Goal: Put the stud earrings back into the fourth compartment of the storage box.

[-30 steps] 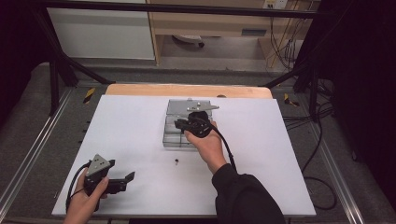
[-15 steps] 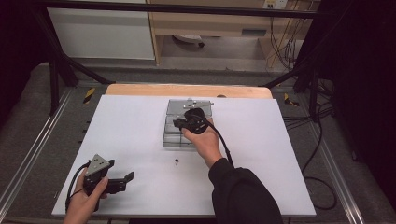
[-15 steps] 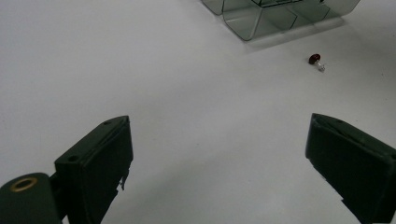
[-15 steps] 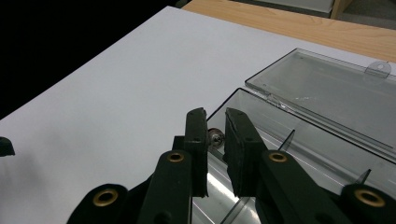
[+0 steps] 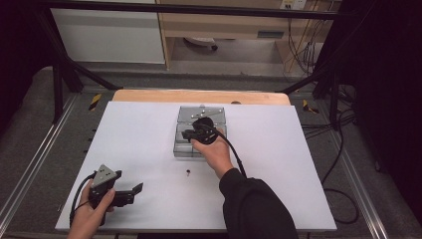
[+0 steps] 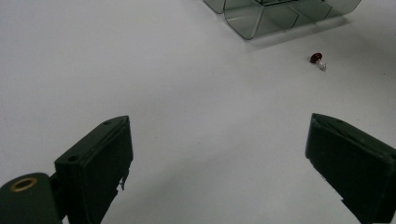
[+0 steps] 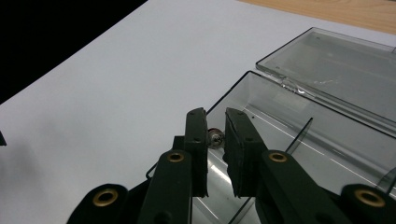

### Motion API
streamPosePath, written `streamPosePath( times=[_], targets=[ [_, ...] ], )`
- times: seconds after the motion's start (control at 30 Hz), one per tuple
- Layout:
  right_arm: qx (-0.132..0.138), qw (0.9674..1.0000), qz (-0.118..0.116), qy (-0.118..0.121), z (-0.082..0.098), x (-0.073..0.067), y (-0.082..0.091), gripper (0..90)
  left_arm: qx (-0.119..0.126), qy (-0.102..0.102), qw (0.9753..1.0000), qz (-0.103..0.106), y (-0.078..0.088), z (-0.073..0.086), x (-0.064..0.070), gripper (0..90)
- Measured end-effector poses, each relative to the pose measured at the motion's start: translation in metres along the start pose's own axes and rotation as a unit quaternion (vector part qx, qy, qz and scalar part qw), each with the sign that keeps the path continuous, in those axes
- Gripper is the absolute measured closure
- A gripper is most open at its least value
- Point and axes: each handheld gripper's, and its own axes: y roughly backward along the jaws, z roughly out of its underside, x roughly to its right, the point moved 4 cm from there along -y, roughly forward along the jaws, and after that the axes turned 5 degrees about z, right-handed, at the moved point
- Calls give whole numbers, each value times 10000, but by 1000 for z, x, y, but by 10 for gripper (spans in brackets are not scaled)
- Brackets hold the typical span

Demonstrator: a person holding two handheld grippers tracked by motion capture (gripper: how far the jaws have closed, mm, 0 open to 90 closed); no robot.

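Over the clear compartment box [image 5: 199, 132] at mid-worktop [image 5: 298, 169], my right hand-held gripper [image 7: 215, 135] pinches a small screw [image 7: 214, 138].
My left hand-held gripper [image 6: 217, 158] rests near the worktop's front left corner with its jaws wide apart, holding nothing; a second, red-headed screw [image 6: 317, 59] lies loose just in front of the box, whose lid [image 7: 336, 65] lies open.

One clear plastic compartment box [image 5: 199, 130] with one hinged lid open, two small red-headed screws, one loose [image 5: 188, 173], one between jaws [image 7: 215, 138], two grippers, left [image 5: 130, 193], right [image 5: 188, 134], one white surface [image 5: 298, 164].
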Motion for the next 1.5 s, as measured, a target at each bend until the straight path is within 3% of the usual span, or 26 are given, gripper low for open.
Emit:
streamPosePath(
  times=[1.17,1.4,1.5],
  targets=[
    [-418,9990,-107,144,13,-11,-15,790,-44,-19,10000,29,0,1,0,77],
    [-342,9992,79,191,11,-13,-8,663,-63,-24,10000,45,-1,1,0,77],
    [-282,9994,73,183,9,-17,-1,559,-72,-39,10000,40,0,1,0,77]
  ],
)
